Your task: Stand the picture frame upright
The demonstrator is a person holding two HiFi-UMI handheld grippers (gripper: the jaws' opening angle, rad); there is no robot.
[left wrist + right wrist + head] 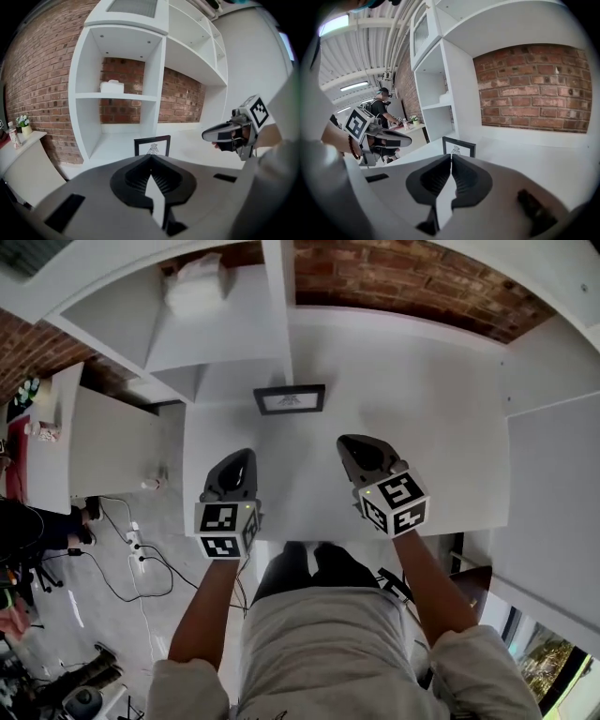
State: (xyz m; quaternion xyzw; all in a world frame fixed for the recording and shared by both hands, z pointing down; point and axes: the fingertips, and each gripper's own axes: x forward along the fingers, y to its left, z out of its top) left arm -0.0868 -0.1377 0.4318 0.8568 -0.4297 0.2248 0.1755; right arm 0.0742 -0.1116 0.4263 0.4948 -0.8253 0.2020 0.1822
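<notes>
I've got the left gripper [236,465] and the right gripper [364,452] side by side over the near part of the white desk [431,427]. Each has its jaws pressed together with nothing between them. The picture frame [289,399] sits well ahead of both, at the back of the desk just below the shelf divider [278,315]. In both gripper views it looks upright, face turned my way, so I judge the job done or nearly so.

If it needs a correction, I'd open one pair of jaws first, come in from the side and pinch the black border lightly at the top. I'd let go only once it rests on its prop, which I can't see from here.

Nothing lies on the desk between me and the frame. The divider stands close behind it, so there's little room to tip it back. A white box [195,287] rests on the shelf up left, cables [141,563] trail on the floor, and a person [382,108] stands by a side counter [412,127] well off.
</notes>
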